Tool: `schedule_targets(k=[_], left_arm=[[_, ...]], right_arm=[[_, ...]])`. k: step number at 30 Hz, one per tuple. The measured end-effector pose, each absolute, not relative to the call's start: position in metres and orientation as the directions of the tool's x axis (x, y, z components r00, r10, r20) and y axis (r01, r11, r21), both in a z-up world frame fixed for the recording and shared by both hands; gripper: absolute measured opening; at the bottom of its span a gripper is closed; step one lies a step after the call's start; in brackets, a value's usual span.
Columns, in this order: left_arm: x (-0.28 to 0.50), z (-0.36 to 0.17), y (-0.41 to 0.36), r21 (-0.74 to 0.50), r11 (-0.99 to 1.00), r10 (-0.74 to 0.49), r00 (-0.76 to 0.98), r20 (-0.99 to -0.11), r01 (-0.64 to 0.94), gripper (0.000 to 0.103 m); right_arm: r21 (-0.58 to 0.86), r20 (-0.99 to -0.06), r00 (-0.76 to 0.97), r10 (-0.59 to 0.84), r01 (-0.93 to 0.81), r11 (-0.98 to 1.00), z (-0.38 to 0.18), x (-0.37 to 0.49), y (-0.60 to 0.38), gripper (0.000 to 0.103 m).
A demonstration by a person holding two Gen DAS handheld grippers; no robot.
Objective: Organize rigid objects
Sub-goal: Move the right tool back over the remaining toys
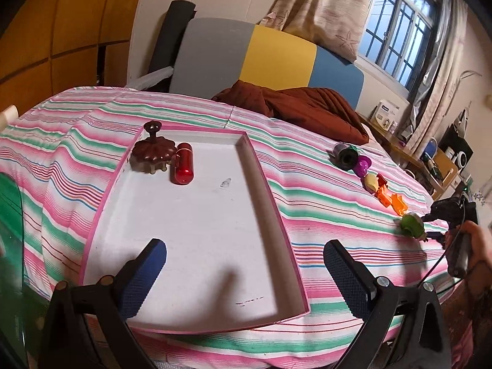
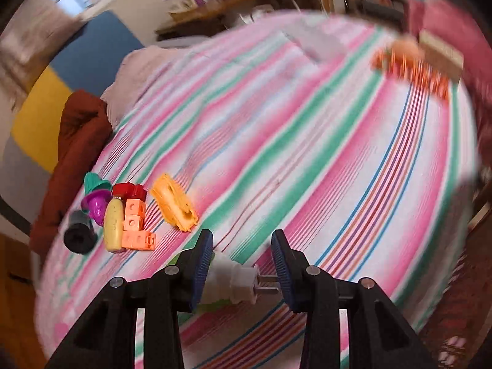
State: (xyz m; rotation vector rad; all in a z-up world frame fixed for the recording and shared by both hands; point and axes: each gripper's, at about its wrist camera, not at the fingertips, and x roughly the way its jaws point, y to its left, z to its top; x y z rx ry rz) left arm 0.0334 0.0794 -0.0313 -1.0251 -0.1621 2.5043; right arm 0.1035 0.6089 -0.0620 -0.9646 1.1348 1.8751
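Though blurred, right tool (image 2: 243, 264) seemingly grips a half-hidden white-green piece (image 2: 229, 283)

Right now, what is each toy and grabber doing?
Left gripper: open, holding nothing, above the tray.
Right gripper: fingers around the green-and-white toy.
Tray: on the bed.
Red capsule: lying in tray.
Brown stamp: upright in tray.
Orange blocks: on the blanket.

Daylight enters from the far-right window (image 1: 396, 30); soft shadows cross the tray (image 1: 196, 215); fisheye bending darkens the edges; the right wrist view is motion-blurred, perhaps hiding far detail.
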Motion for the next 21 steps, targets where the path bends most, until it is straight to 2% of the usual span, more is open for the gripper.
schedule_targets(k=[3,6,8,14,18,20,21], left_arm=[[0.033,-0.032,0.078,-0.263,-0.905,0.423,-0.638,-0.644,-0.334,0.103],[0.033,-0.034,0.079,-0.264,-0.906,0.42,-0.635,-0.648,-0.33,0.103],[0.033,-0.034,0.08,-0.261,-0.907,0.419,-0.636,-0.648,-0.331,0.103],[0.038,-0.032,0.088,-0.23,-0.907,0.413,-0.639,-0.649,-0.353,0.103],[0.039,-0.029,0.092,-0.215,-0.907,0.41,-0.642,-0.648,-0.362,0.103],[0.039,-0.027,0.094,-0.21,-0.906,0.411,-0.643,-0.647,-0.367,0.103],[0.04,-0.026,0.094,-0.206,-0.906,0.411,-0.644,-0.645,-0.371,0.103]], right_arm=[[0.444,-0.852,-0.508,0.125,-0.828,-0.342,-0.074,0.099,0.608,0.04],[0.423,-0.851,-0.513,0.112,-0.796,-0.433,-0.071,0.085,0.596,0.037],[0.45,-0.838,-0.542,0.052,-0.743,-0.496,-0.073,0.069,0.587,0.036],[0.519,-0.797,-0.589,-0.134,-0.555,-0.65,-0.072,0.02,0.533,0.037],[0.555,-0.764,-0.577,-0.289,-0.36,-0.75,-0.066,-0.014,0.491,0.037],[0.561,-0.747,-0.594,-0.298,-0.323,-0.763,-0.06,-0.016,0.482,0.037],[0.536,-0.739,-0.631,-0.236,-0.339,-0.773,-0.05,-0.011,0.483,0.038]])
